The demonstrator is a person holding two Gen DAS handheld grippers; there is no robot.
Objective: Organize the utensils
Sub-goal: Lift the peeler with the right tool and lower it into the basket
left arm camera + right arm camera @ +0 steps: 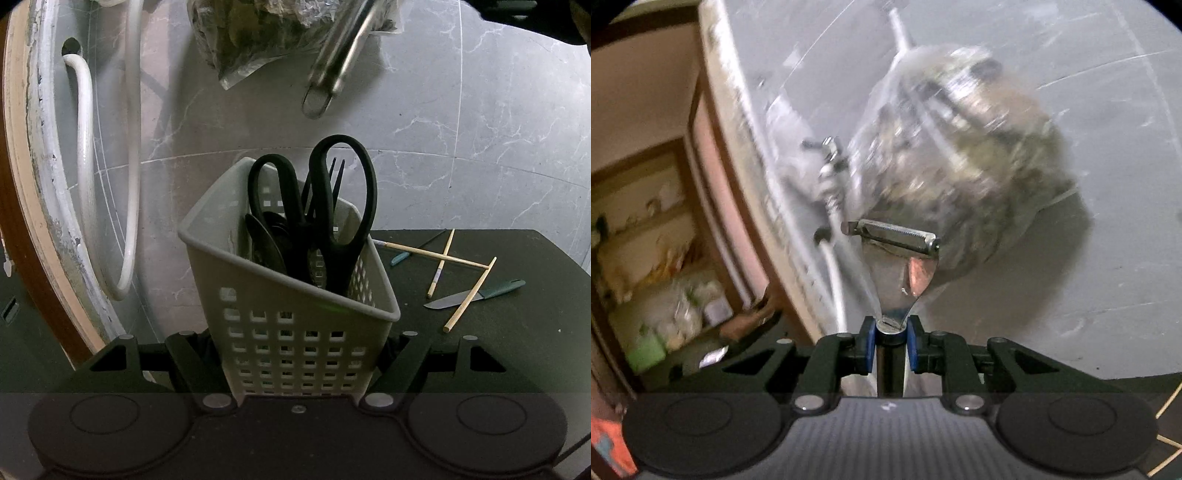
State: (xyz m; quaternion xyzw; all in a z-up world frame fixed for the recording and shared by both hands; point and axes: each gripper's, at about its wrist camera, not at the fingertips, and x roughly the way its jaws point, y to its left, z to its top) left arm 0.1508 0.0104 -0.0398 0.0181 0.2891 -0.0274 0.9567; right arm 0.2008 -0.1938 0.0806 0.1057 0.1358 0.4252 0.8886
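From the left wrist, the left hand-held gripper [299, 354] is clamped on the base of the grey caddy [291, 295], which stands at the near edge of the dark bench [517, 350]. Scissors [332, 214], a black fork [338, 177] and what look like spoons [266, 243] are already in it, so part of the sorting is done. Left on the bench to the right are several chopsticks [469, 295], crossing one another, a knife [476, 293] partly under one of them, and a teal-handled piece [400, 257] further back. A metal handle [340, 62] hangs in the air above and behind the caddy, in front of a plastic bag [266, 33]. White hoses [88, 155] run down the wall on the left.

From the right wrist, the right hand-held gripper [891, 347] is clamped on a peeler [897, 266], blade end forward; it has yet to go into the caddy. The scissor loops stand high in the caddy and may crowd its way in. The background is blurred: the bag [960, 166], a tap [831, 155] and shelves [646, 229].
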